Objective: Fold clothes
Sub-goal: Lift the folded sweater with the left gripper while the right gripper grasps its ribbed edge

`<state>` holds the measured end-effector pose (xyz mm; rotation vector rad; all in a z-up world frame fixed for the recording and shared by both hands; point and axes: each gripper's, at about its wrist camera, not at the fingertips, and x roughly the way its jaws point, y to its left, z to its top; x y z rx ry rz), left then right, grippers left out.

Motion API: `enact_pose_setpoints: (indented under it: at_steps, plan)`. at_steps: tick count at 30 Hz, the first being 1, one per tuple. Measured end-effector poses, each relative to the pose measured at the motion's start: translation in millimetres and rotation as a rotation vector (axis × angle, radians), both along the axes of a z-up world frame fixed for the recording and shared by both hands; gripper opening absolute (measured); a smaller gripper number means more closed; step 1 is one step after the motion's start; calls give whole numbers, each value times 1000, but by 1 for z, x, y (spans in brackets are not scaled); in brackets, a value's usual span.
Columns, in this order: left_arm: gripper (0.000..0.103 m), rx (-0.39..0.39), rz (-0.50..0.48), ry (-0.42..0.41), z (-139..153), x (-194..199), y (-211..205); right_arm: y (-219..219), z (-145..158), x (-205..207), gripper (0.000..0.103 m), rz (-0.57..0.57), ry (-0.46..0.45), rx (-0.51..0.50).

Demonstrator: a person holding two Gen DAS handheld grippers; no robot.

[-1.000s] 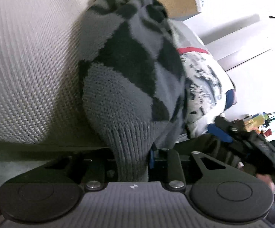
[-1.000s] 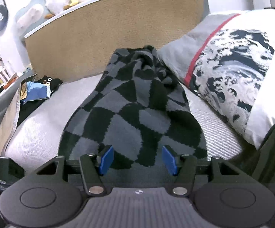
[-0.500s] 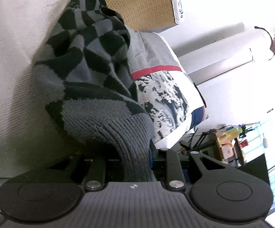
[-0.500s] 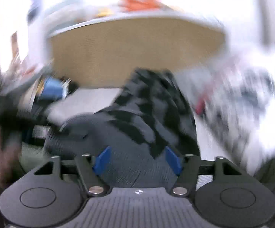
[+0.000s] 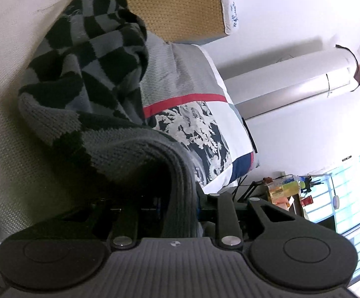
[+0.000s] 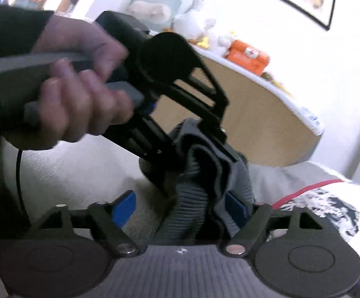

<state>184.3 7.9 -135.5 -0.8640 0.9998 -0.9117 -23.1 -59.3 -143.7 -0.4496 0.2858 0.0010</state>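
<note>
Since the earlier frames the left gripper (image 5: 180,198) has lifted the checkered sweater's (image 5: 90,57) ribbed hem off the bed (image 5: 6,124), and the right gripper (image 6: 180,206) has swung across to meet it. Left to right: the left claw is clamped on the hem, seemingly to keep that edge raised for a fold. The right claw's jaws are opening around the same bunched hem, its blue pads (image 6: 124,208) not pressing. Beyond lies a printed pillow (image 5: 204,129). Long axis: the sweater trails from the near hem toward the far headboard (image 5: 175,5).
</note>
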Motion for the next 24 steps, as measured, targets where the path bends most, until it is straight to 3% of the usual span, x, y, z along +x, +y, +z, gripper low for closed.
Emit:
enact_pose_setpoints:
  at_steps: [5,9,12,16,19,24]
  plan:
    - [24,-12,15,15,3,-2,4,-4,-9,25,84,-243,-32,-20]
    - [24,-5,8,12,8,4,-3,-13,-16,31,84,-220,28,36]
    - [24,-13,0,7,13,6,-5,-4,-19,27,84,-217,-39,-29]
    - [24,-11,2,15,11,6,-6,2,-33,42,89,-304,-76,-71]
    - [24,0,3,33,3,2,-3,4,-54,53,89,-358,-13,-163]
    - [23,-5,24,71,-12,0,7,-22,-70,58,88,-424,104,-194]
